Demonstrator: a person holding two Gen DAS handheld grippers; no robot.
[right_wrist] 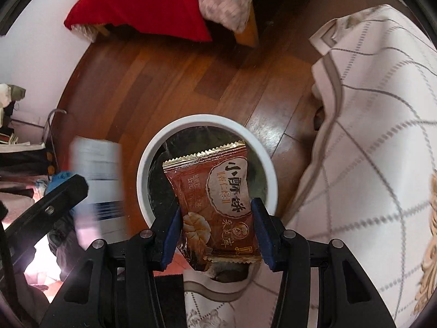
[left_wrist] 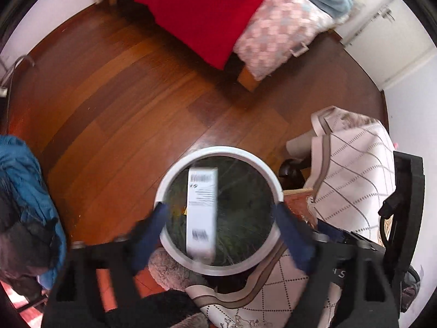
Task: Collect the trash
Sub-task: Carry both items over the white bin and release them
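A white round trash bin (left_wrist: 218, 151) with a dark liner stands on the wooden floor. My left gripper (left_wrist: 221, 210) is open above it, jaws wide apart. A white box (left_wrist: 202, 207), blurred with motion, hangs free between the fingers over the bin mouth. My right gripper (right_wrist: 215, 207) is shut on a brown snack wrapper (right_wrist: 215, 199) with white and orange print, held over the bin (right_wrist: 169, 131). The white box also shows blurred at the left of the right wrist view (right_wrist: 95, 177).
A bed with a red blanket (left_wrist: 207, 8) and a checked pillow (left_wrist: 278, 30) stands at the far side. A cream quilted cover (left_wrist: 352, 175) drapes a chair at the right. Blue clothing (left_wrist: 24, 180) is piled at the left. Wooden floor (left_wrist: 123, 104) lies between.
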